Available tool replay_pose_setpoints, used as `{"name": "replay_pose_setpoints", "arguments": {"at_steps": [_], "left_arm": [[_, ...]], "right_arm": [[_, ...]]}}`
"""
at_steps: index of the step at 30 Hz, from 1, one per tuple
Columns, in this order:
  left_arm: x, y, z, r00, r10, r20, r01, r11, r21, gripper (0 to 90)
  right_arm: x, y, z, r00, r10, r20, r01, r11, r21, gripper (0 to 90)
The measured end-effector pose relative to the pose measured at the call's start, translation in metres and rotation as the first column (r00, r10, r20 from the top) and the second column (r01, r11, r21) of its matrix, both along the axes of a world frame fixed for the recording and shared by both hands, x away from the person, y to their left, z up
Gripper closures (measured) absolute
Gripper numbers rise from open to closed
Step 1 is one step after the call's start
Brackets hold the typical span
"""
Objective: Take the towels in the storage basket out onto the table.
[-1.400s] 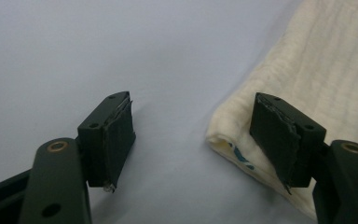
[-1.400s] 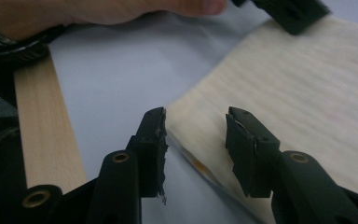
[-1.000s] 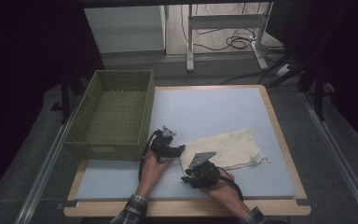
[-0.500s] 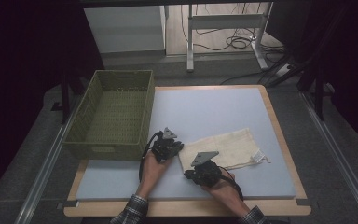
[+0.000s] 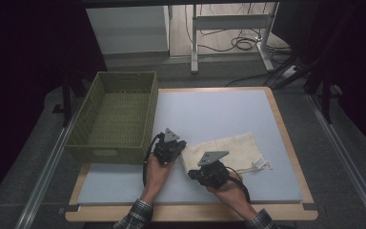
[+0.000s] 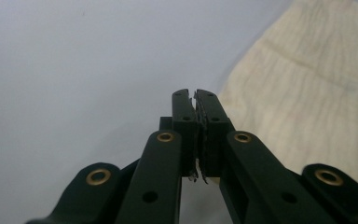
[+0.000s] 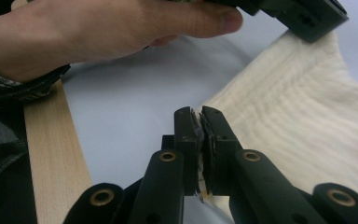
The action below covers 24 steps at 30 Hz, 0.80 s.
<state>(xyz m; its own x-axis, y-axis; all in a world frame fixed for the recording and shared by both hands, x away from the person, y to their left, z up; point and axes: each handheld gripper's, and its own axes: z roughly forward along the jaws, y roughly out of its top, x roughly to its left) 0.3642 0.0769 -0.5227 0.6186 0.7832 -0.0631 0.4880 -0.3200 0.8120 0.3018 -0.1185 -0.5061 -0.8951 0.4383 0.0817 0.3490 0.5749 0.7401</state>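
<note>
While both hands sit low at the near edge of the mat [image 5: 124, 183], each gripper has its jaws pressed together, having just closed. Right gripper [image 5: 205, 168]: in its own view [image 7: 199, 116] the two black jaws meet pad to pad with no gap, tips at the near-left corner of the bag [image 7: 307, 135]; can't tell whether a bit of cloth is caught between the pads, nothing visibly pinched. In that view the wooden table [image 7: 51, 154] edge runs along the left, and the left hand [image 7: 102, 28] crosses the top with its gripper body resting over the bag's far corner. Left gripper [image 5: 170, 145]: its own view [image 6: 196, 95] shows jaws fully closed too, tips over bare mat [image 6: 74, 70], bag [image 6: 307, 93] just beside them on the right, not between the pads. From the high view the bag [image 5: 233, 150] lies flat on the mat right of centre, cream cloth, drawstring end pointing right; left gripper at its left corner, right gripper at its near-left edge, grey plate on top of each. Farther back on the left, the green basket [image 5: 83, 133] stands at the table's left side, its right wall just beside the left gripper, apart from the bag.
</note>
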Motion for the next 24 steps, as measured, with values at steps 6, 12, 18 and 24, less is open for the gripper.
{"name": "replay_pose_setpoints", "arguments": {"at_steps": [6,12,18,24], "left_arm": [[0.010,-0.021,0.011,0.9990,-0.034,0.031,0.034,0.9993,0.013,87.2],[0.018,-0.043,0.015,0.9968,-0.064,0.048,0.064,0.9979,0.003,87.1],[0.028,-0.066,0.017,0.9923,-0.109,0.058,0.109,0.9940,0.012,86.9],[0.039,-0.089,0.019,0.9871,-0.149,0.059,0.147,0.9887,0.027,87.0]], "right_arm": [[0.004,-0.025,0.006,0.9984,-0.054,0.016,0.054,0.998,0.021,85.3],[0.008,-0.054,0.009,0.9932,-0.114,0.026,0.113,0.993,0.040,85.3],[0.011,-0.081,0.009,0.9852,-0.170,0.023,0.169,0.984,0.049,85.3],[0.014,-0.105,0.009,0.9739,-0.226,0.019,0.225,0.972,0.065,85.3]]}}
